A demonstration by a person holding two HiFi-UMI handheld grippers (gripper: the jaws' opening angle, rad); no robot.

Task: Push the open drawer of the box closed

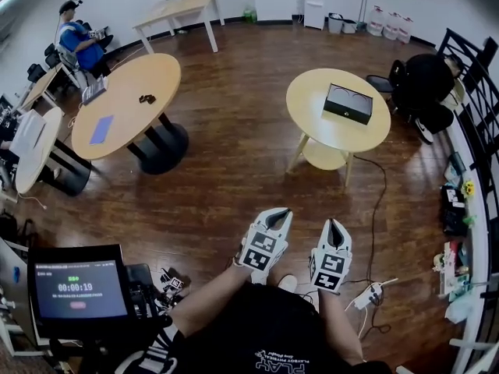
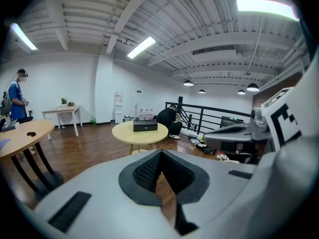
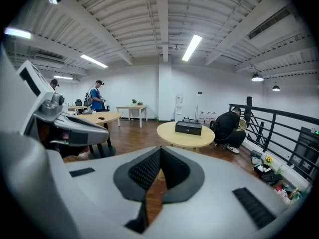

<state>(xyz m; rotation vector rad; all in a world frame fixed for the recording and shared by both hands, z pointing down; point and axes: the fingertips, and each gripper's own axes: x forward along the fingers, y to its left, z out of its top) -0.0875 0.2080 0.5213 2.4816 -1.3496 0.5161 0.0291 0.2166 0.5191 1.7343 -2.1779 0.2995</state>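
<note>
The black box [image 1: 348, 104] lies on a small round wooden table [image 1: 312, 131] across the room, far ahead of both grippers. It also appears in the left gripper view as the box [image 2: 145, 126] and in the right gripper view as the box [image 3: 188, 127]; its drawer is too small to make out. My left gripper [image 1: 279, 213] and right gripper [image 1: 333, 224] hover side by side close to the person's body, over the wooden floor. The left gripper [image 2: 160, 153] has its jaws meeting at the tips, holding nothing. The right gripper [image 3: 159, 150] is likewise shut and holds nothing.
A large round table [image 1: 125, 100] stands at the left, a monitor [image 1: 78, 287] at the near left. A person in black [image 1: 425, 84] sits by the railing [image 1: 475, 92] beyond the box table. A power strip and cables [image 1: 370, 294] lie on the floor at the right.
</note>
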